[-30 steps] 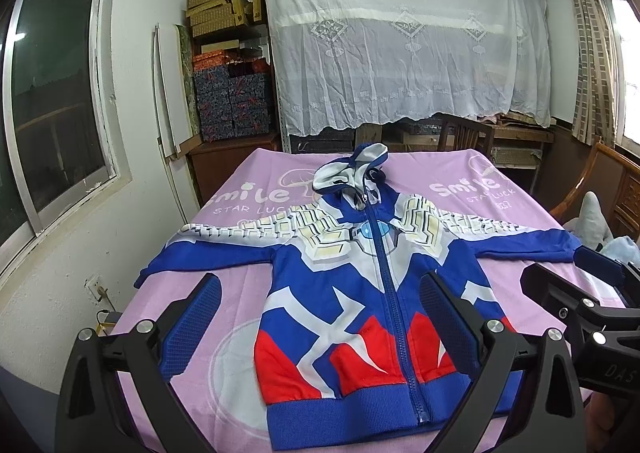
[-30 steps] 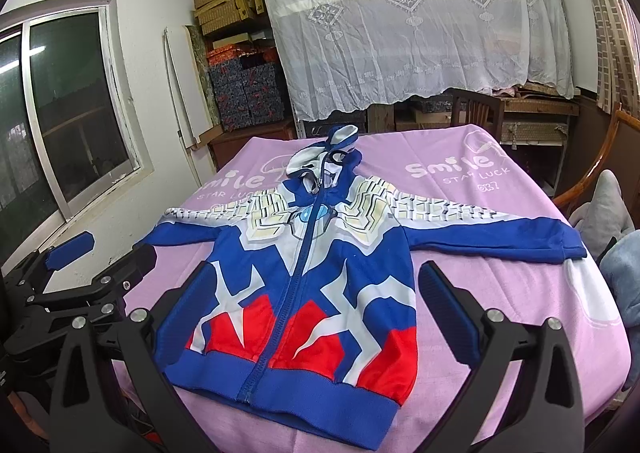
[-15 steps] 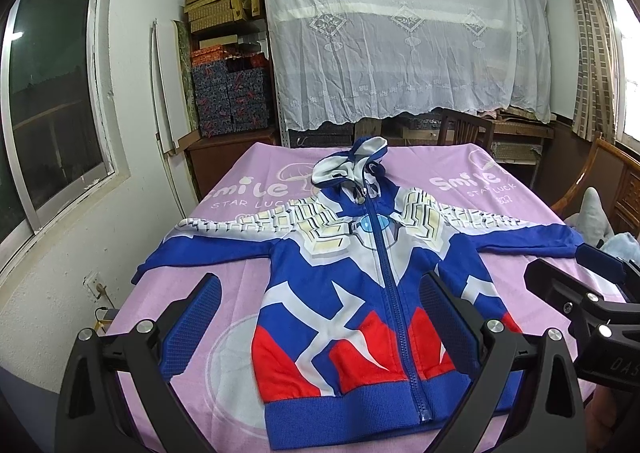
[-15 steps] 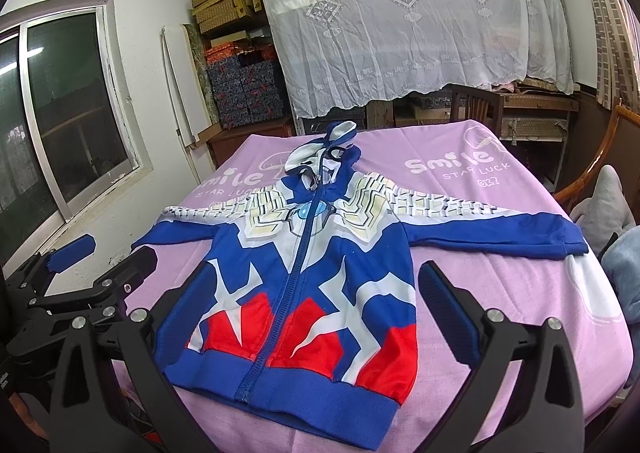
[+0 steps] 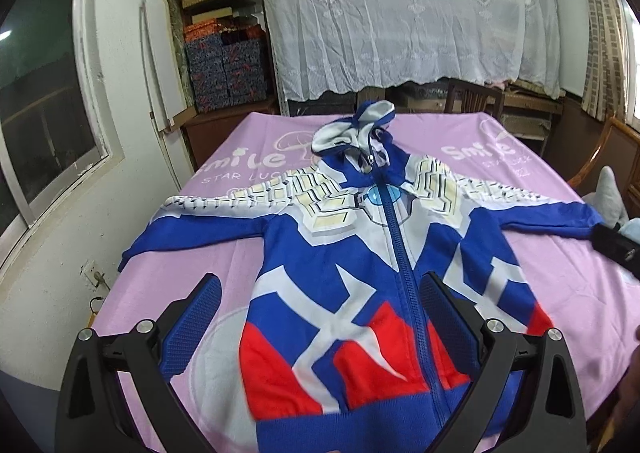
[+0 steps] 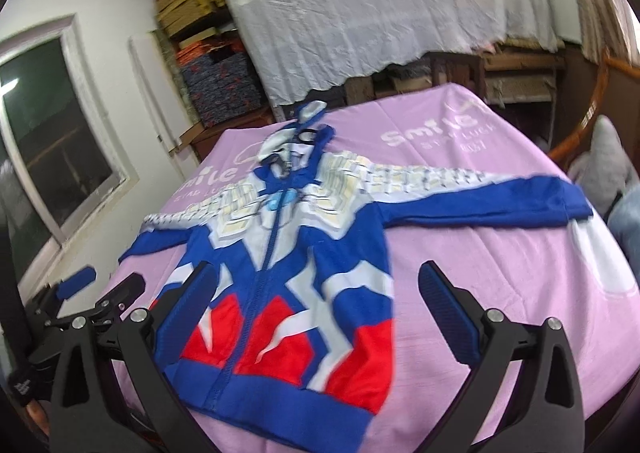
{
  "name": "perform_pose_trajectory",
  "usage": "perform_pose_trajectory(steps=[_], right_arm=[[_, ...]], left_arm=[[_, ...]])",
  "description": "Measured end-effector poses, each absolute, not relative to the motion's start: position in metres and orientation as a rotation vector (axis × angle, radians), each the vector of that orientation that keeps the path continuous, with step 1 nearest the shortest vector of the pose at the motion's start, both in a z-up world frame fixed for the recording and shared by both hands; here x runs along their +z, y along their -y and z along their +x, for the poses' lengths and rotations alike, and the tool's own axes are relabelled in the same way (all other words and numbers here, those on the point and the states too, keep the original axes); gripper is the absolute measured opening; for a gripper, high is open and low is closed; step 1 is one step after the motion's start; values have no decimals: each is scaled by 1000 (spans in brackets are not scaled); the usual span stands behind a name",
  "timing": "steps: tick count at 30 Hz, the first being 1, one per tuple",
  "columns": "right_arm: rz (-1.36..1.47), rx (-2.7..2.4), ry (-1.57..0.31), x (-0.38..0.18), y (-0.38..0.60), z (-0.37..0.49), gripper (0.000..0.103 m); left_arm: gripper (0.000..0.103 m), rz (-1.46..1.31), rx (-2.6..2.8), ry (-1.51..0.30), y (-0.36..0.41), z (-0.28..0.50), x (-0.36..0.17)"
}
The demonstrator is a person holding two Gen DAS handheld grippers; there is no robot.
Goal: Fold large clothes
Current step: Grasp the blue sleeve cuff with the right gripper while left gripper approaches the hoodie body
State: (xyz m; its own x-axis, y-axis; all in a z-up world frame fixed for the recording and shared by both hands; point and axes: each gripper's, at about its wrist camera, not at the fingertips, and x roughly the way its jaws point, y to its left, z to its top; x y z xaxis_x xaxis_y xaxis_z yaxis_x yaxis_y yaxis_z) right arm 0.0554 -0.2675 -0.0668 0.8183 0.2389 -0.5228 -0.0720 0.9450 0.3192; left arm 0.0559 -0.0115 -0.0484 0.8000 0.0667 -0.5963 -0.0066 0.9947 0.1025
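A blue, red and white zip-up hoodie [image 5: 360,273] lies flat and face up on the pink tablecloth [image 5: 192,273], sleeves spread to both sides, hood toward the far end. My left gripper [image 5: 320,317] hovers open over the hoodie's near left hem with nothing between its blue pads. In the right wrist view the same hoodie [image 6: 288,273] lies spread out, and my right gripper [image 6: 324,309] stands open above the right half of the hem and the bare cloth [image 6: 500,273]. The left gripper [image 6: 96,301] shows at the lower left there. The right wrist view is blurred.
A window [image 5: 44,101] is on the left wall. Shelves with stacked boxes [image 5: 224,65] and a white lace sheet [image 5: 408,13] stand behind the table. A wooden chair [image 5: 472,97] is at the far end, another chair [image 6: 592,117] and a grey soft toy [image 6: 604,169] at the right.
Both grippers have moved forward over the table's near edge, so the hoodie looks nearer. The right wrist view has tilted and turned toward the right sleeve. Both stay open.
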Motion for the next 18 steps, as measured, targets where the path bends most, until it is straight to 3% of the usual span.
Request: perform_pose_trajectory(steps=[13, 18], right_arm=[[919, -3, -596, -129, 471, 92, 98], [1007, -71, -595, -144, 508, 106, 81]], left_arm=[[100, 260, -143, -801, 87, 177, -72], [100, 307, -129, -854, 98, 219, -88]])
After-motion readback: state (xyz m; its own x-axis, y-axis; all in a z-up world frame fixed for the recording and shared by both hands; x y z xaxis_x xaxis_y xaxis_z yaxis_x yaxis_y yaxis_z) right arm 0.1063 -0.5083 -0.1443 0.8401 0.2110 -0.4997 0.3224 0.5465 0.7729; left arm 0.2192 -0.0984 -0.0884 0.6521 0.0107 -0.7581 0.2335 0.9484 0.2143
